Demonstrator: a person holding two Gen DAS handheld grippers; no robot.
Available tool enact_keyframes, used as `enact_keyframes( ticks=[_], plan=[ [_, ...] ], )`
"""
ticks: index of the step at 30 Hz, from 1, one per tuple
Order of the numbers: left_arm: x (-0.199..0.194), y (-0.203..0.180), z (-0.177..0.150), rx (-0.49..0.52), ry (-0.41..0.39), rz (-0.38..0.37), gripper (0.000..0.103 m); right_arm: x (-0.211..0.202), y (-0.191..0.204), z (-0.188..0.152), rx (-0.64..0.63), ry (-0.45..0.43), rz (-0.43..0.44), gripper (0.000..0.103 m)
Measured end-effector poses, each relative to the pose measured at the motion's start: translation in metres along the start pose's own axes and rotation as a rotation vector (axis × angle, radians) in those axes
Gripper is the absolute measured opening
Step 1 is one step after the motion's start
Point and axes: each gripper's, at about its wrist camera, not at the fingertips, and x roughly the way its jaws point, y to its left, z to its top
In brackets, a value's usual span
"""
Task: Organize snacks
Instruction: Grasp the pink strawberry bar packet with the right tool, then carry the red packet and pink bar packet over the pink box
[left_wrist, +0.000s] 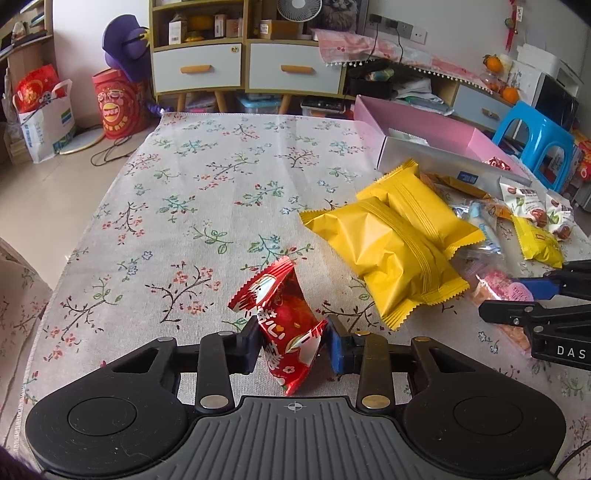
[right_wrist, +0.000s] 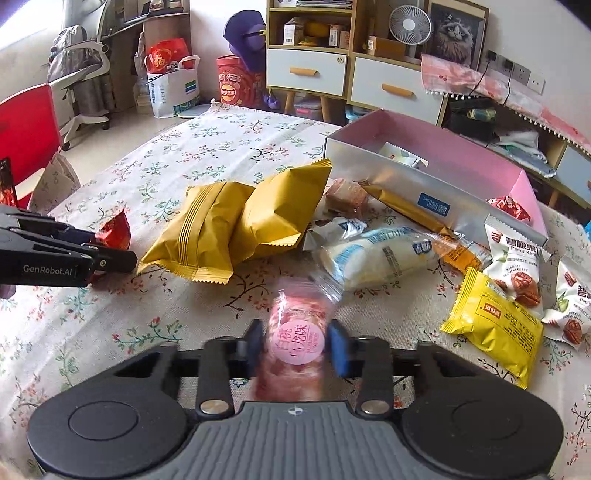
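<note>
pink-lined silver cardboard box (right_wrist: 436, 184) is sitting far right on floral-clothed worktop (left_wrist: 192, 206), holding one white packet (right_wrist: 400, 157), one red wrapper (right_wrist: 509, 208) | two big yellow foil packets (left_wrist: 399, 243) are lying near it | left gripper (left_wrist: 291, 345) fingers are pinching glossy red snack packet (left_wrist: 286, 326) | right gripper (right_wrist: 297, 345) fingers are clamping clear-wrapped pink cake (right_wrist: 295, 336)

Daylit room: drawer cabinet (left_wrist: 221, 70) against wall, tiled floor (left_wrist: 48, 184)

The clear-wrapped pink snack with a round pink label (right_wrist: 297, 345) is motion-blurred, its lower end hidden behind the gripper body. A white pecan packet (right_wrist: 574, 299) is cut off by the right edge. Small red foil packet (right_wrist: 114, 230) sits partly hidden behind the black left gripper (right_wrist: 110, 254).
</note>
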Motion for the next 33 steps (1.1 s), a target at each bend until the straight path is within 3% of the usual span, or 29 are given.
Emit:
enact_keyframes(
  ticks=[7,21,33],
  plan=[
    [-0.003,0.004,0.007,-0.048,0.013,-0.022,0.032,-0.001,-0.005,0.006,0.061,0.035,0.037,0.021],
    [-0.027,0.006,0.030,-0.126,-0.047,-0.053,0.032,-0.033,-0.014,0.018,0.136,0.022,0.089,0.021],
    [-0.032,-0.020,0.060,-0.141,-0.077,-0.112,0.032,-0.057,-0.062,0.045,0.296,-0.070,0.054,0.021]
  ],
)
